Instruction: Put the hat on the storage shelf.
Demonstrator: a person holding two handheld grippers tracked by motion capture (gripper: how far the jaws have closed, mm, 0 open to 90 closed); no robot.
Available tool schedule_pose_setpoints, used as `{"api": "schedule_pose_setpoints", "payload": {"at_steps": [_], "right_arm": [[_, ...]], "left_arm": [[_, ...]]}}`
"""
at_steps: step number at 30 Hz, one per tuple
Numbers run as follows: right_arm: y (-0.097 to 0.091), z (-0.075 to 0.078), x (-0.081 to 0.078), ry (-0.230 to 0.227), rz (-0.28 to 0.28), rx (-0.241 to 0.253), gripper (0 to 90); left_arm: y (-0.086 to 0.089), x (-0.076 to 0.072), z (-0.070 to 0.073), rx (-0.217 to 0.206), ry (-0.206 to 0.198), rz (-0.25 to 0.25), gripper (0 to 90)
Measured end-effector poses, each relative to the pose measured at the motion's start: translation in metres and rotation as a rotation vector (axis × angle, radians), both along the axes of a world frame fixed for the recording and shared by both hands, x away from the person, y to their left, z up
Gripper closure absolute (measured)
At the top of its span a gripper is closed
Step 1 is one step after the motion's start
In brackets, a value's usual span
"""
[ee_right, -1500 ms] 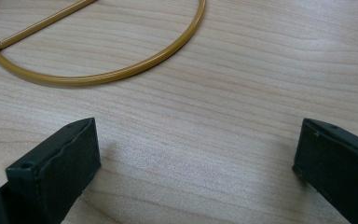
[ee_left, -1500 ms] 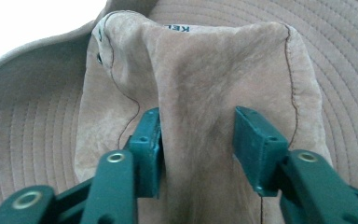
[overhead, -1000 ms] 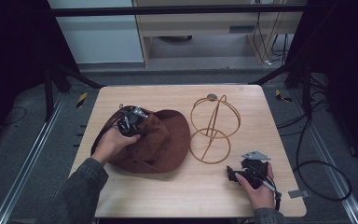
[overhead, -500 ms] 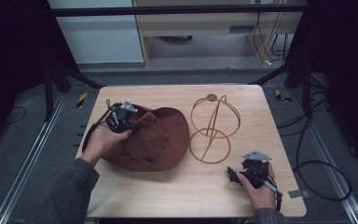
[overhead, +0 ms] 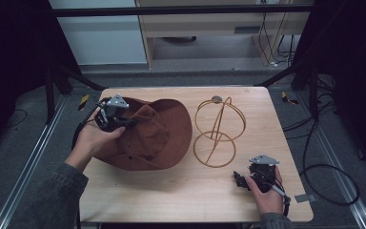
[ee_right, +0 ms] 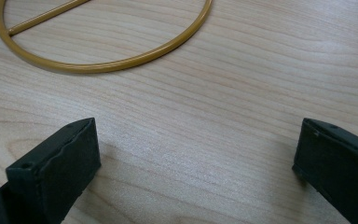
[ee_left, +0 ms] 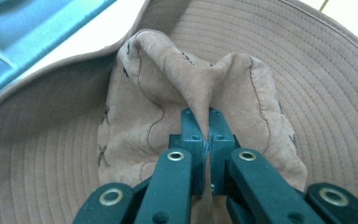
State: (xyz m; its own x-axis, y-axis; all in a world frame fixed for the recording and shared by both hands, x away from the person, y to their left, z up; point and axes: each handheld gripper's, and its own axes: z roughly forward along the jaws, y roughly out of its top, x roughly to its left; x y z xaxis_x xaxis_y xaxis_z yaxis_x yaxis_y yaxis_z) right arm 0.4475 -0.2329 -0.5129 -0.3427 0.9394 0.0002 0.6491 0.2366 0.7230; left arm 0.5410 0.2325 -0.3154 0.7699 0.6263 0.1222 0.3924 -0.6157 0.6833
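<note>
At table's left side: left gripper (overhead: 124, 122) pinching crown fold of brown hat (overhead: 159, 138). Lift clear, keep pinch firm, centre crown over wire stand (overhead: 218, 132). Right gripper (overhead: 240, 180) released, resting near stand base.

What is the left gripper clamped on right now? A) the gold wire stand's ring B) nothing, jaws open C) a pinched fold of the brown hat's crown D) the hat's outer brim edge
C: in the left gripper view the left gripper has its jaws shut on a raised fold in the crown of the brown hat, with the stitched brim spreading around it.
</note>
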Motion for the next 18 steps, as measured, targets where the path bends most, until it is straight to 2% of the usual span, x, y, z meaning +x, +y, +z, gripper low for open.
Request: {"api": "schedule_pose_setpoints", "payload": {"at_steps": [7,12,18], "right_arm": [[-0.002,0.000,0.000,-0.002,-0.017,0.000,0.5],[-0.005,0.000,0.000,-0.001,-0.038,0.004,0.5],[-0.005,0.000,0.000,-0.001,-0.039,0.004,0.5]], "left_arm": [[0.009,-0.014,0.025,-0.003,-0.044,-0.012,88.4],[0.015,-0.024,0.037,0.006,-0.064,-0.012,88.4],[0.019,-0.030,0.045,0.002,-0.079,-0.015,88.3]]}}
